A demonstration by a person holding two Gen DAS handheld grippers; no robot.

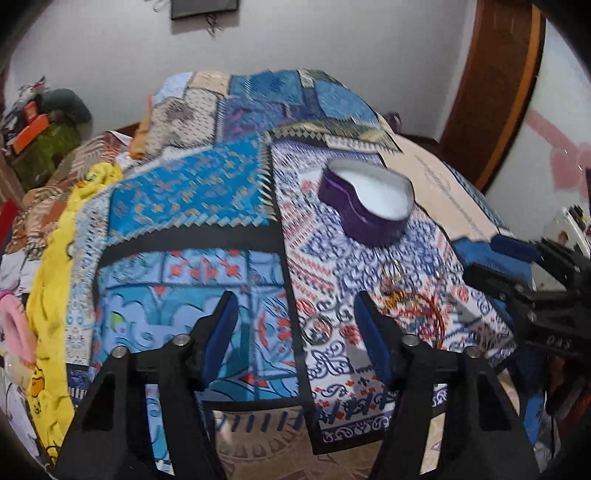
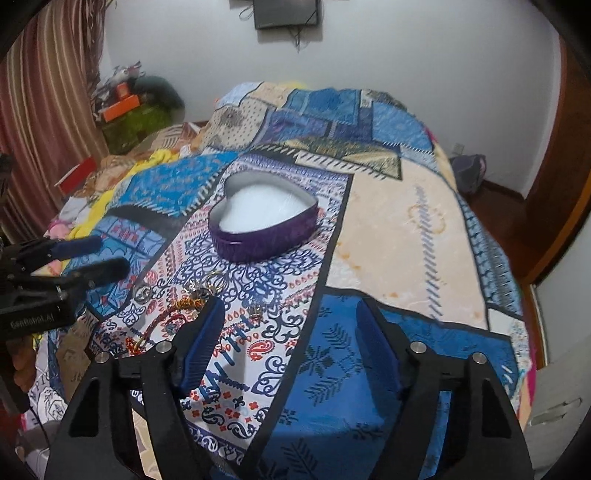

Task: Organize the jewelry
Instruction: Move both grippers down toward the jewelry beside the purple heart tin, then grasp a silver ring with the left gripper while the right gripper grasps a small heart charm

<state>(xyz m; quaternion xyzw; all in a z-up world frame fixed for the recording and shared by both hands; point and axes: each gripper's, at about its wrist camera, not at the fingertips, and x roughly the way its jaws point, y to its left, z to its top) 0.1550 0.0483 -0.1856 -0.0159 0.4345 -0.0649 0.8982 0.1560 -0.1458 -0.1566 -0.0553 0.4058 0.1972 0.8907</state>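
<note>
A purple heart-shaped box (image 1: 365, 201) with a white lining stands open on the patterned bedspread; it also shows in the right wrist view (image 2: 264, 221). Several jewelry pieces lie in front of it: a silver ring pair (image 1: 317, 329), gold hoops (image 1: 392, 271) and a red-orange beaded bracelet (image 1: 424, 306). In the right wrist view the bracelet (image 2: 162, 325) and a silver ring (image 2: 142, 293) lie left of my fingers. My left gripper (image 1: 295, 325) is open and empty above the spread, near the silver rings. My right gripper (image 2: 291, 325) is open and empty, just right of the jewelry.
The bed carries a blue, white and cream patchwork spread (image 2: 399, 229). Yellow cloth (image 1: 55, 280) and clutter lie at the left edge. A striped curtain (image 2: 44, 110) hangs at left, a wooden door frame (image 1: 498, 92) at right. A dark screen (image 2: 286, 13) hangs on the wall.
</note>
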